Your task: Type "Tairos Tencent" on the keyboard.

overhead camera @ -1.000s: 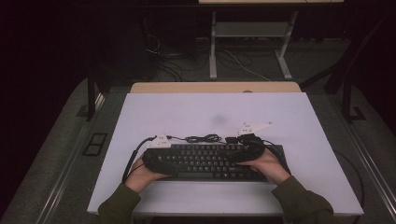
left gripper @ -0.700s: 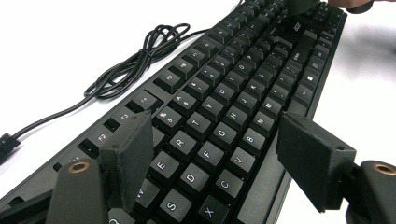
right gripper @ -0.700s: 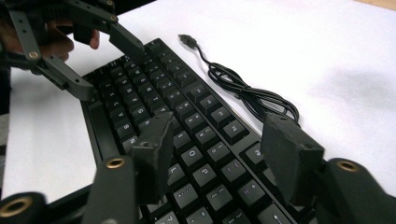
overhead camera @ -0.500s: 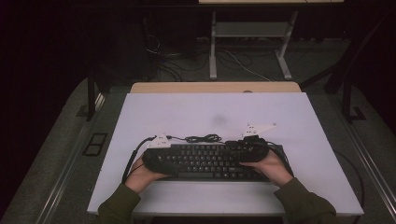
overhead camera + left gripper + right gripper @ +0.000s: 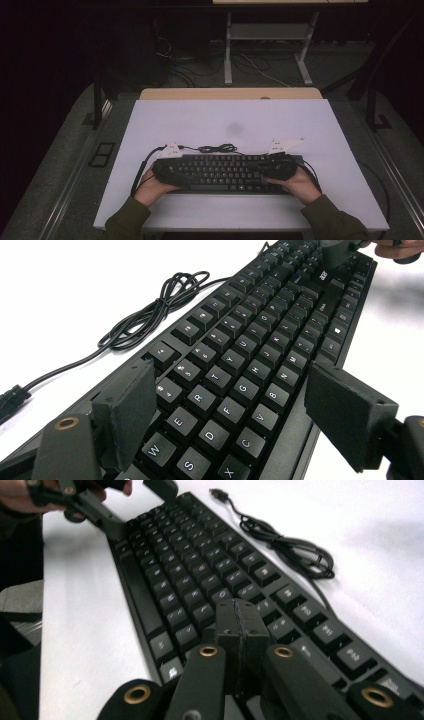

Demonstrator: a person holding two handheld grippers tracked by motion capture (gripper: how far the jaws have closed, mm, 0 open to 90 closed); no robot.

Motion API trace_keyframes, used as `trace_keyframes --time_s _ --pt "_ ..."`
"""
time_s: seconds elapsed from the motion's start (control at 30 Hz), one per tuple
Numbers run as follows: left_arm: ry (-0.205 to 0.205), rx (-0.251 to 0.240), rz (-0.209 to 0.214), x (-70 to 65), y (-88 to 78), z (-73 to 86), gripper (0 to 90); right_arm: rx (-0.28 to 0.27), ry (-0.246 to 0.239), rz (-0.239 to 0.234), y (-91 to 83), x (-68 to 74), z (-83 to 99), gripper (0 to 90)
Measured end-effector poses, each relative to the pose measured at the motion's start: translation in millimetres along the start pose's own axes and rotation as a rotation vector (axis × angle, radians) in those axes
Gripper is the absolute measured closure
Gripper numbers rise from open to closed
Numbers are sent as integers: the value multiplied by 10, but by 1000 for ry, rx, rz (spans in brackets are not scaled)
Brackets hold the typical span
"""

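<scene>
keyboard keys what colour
Black keys with pale letters, clearest in the left gripper view.

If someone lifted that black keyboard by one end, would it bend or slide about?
The keyboard looks like a rigid slab, so it would probably stay straight rather than flop. Lying flat on the smooth white table, it may slide when pushed. Its coiled cable looks limp and would likely trail behind.

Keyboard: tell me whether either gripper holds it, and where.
Neither holds the keyboard. The left gripper straddles its left end with jaws open; the right gripper, shut on nothing, sits over the right-end keys.
</scene>
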State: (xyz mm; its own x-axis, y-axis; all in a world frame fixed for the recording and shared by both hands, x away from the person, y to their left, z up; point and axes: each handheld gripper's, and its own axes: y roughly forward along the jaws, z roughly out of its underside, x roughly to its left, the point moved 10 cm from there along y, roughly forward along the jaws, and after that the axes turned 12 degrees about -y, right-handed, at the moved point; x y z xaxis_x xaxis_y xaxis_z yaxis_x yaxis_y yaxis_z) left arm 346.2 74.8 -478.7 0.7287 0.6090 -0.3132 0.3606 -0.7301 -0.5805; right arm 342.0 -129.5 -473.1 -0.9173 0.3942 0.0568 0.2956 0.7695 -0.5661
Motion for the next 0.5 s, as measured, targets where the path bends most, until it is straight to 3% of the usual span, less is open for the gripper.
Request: trace_keyframes --time_s 0.5 --pt "4 0 -6 9 13 -3 199 69 -15 -36 20 94 208 891"
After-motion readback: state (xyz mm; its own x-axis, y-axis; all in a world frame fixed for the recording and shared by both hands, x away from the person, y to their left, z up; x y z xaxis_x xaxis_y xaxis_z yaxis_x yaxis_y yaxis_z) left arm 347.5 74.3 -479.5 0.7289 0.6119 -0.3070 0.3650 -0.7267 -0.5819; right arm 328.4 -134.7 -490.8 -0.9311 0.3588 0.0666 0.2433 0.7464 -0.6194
